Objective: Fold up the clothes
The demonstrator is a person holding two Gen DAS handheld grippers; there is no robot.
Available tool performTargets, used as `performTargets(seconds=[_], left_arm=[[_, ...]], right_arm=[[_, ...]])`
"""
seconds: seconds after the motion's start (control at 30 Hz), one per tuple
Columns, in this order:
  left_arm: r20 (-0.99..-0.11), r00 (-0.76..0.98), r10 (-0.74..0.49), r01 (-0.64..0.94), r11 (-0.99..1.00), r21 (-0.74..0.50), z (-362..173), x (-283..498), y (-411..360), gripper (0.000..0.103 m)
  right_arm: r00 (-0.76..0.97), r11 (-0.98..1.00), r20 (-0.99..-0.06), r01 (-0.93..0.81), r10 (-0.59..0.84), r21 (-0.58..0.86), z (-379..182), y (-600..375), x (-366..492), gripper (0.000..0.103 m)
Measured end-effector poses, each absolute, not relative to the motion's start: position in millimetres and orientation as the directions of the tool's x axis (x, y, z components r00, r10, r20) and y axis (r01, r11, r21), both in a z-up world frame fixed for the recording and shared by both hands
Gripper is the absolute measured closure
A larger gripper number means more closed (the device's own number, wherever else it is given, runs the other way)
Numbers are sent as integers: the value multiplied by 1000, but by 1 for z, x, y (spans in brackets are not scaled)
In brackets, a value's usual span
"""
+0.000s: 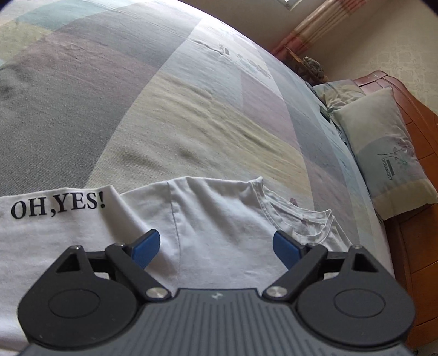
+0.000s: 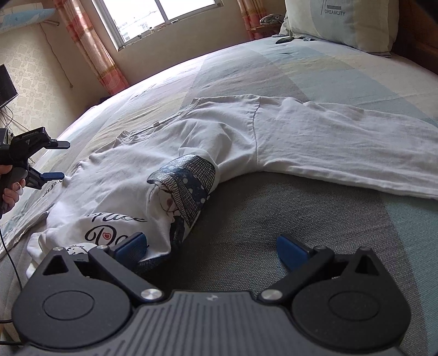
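Left wrist view: the left claw (image 1: 216, 246) hangs with its jaws apart and nothing between them, low over the near part of one white shirt (image 1: 213, 219) that lies on the bed (image 1: 191, 109), probably lining up on a shoulder seam to grasp. One pillow (image 1: 388, 153) leans at the far right by the headboard (image 1: 410, 131).

Right wrist view: the right claw (image 2: 212, 250) is also spread and holds nothing, its left pad (image 2: 131, 247) touching or just over the shirt's (image 2: 246, 131) crumpled printed hem, likely ready to pull it flat. One sleeve stretches right. The left claw (image 2: 58, 158), one hand (image 2: 11, 191) gripping it, waits at the far left near the collar. One window (image 2: 153, 16), two curtains.
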State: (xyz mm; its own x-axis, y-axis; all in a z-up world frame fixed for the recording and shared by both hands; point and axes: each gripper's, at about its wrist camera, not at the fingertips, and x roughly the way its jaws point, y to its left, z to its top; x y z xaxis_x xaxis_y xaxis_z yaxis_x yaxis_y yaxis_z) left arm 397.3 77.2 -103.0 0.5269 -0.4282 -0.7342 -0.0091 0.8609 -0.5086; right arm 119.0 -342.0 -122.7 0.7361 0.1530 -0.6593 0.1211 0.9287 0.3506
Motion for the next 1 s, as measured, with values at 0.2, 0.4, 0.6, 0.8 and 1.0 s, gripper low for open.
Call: performTargets(seconds=[0.2, 0.4, 0.6, 0.8, 1.0], left_arm=[[-744, 552, -376, -22, 885, -464, -104, 436, 65, 5], [-726, 578, -373, 43, 903, -428, -73, 419, 64, 6], [-701, 588, -403, 191, 911, -364, -41, 327, 64, 6], [-700, 536, -471, 369, 877, -307, -45, 225, 40, 5], [-695, 514, -502, 470, 843, -261, -54, 145, 21, 5]], right_arm=[[742, 933, -655, 117, 145, 340, -124, -341, 118, 0], [749, 935, -646, 111, 145, 338, -124, -340, 117, 0], [755, 928, -640, 120, 145, 352, -124, -341, 115, 0], [717, 899, -675, 167, 171, 404, -109, -347, 104, 0], [718, 912, -658, 80, 227, 402, -82, -338, 73, 0]])
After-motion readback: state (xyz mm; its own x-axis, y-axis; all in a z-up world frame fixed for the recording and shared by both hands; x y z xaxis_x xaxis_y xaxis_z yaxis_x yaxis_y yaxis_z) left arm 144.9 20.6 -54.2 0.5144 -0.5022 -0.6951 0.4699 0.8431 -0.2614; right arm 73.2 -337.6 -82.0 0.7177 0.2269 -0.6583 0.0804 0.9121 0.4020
